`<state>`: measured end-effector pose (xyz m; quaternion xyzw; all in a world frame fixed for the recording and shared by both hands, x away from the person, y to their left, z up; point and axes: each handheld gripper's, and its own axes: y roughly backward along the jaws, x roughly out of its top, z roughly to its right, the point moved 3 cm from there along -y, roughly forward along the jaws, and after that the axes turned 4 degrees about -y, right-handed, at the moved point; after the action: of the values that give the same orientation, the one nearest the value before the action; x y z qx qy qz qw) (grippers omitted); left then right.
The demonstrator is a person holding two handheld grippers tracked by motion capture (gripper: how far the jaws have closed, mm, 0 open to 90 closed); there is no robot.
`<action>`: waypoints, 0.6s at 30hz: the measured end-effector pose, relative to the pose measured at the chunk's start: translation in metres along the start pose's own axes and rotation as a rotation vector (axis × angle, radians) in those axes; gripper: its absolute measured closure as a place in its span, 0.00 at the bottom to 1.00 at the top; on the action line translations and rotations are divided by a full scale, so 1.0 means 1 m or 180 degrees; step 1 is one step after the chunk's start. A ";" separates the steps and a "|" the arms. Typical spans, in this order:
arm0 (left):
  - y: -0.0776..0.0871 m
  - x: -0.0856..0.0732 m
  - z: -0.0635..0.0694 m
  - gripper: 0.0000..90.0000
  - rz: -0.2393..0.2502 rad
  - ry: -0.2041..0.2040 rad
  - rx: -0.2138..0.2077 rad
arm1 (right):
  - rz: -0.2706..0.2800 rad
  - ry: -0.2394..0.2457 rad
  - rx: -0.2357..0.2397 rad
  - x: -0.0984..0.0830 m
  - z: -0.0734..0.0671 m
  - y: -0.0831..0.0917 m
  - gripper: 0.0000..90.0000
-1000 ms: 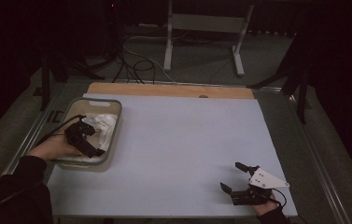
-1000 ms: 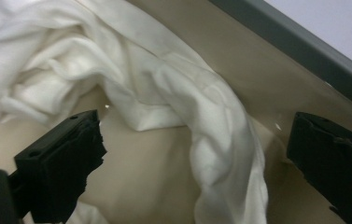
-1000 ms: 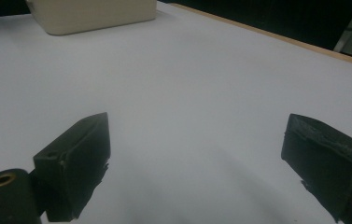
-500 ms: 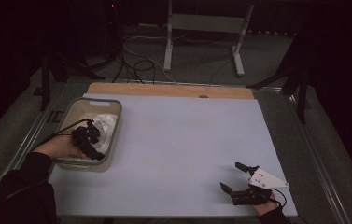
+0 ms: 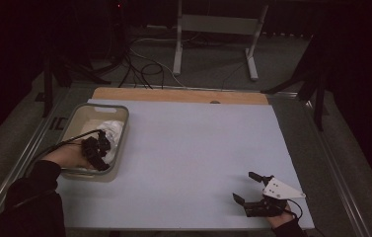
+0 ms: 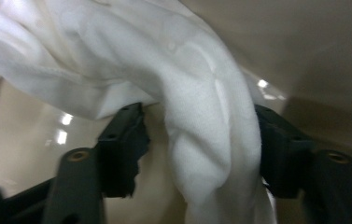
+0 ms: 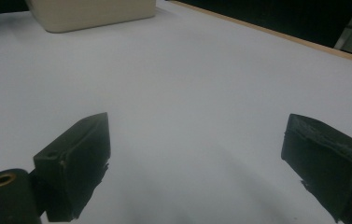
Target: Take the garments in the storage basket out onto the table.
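A crumpled white cloth (image 5: 112,130) lies in a beige plastic bin (image 5: 99,107) at the table's left. My left gripper (image 5: 102,144) reaches down into the bin among the cloth. In the left gripper view a thick fold of the cloth (image 6: 201,93) hangs between the jaws of the left gripper (image 6: 199,126). The right-hand jaw touches the fold, the left-hand jaw stands a little off it, and the jaws are apart. My right gripper (image 5: 242,185) rests open near the table's front right edge, with bare table between the jaws of the right gripper (image 7: 197,140).
A pale blue-grey sheet covers the table (image 5: 198,143), with a wooden strip (image 5: 178,95) along the far edge. The bin's outer wall (image 7: 89,14) stands far ahead in the right gripper view. Stand legs and cables lie on the floor beyond.
My left hand has slid a little toward the bin's near end and sunk lower into the cloth. The right gripper has stayed where it was.
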<state>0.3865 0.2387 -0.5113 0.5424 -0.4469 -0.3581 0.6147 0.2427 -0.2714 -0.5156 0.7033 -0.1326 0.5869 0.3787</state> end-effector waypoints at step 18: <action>0.043 -0.010 0.002 0.91 0.0692 0.0111 0.0127 | 0.0009 -0.0019 -0.0010 0.000 0.001 0.001 0.09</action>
<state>0.3798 0.2536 -0.4703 0.5090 -0.4994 -0.2708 0.6467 0.2427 -0.2723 -0.5156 0.7042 -0.1356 0.5851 0.3786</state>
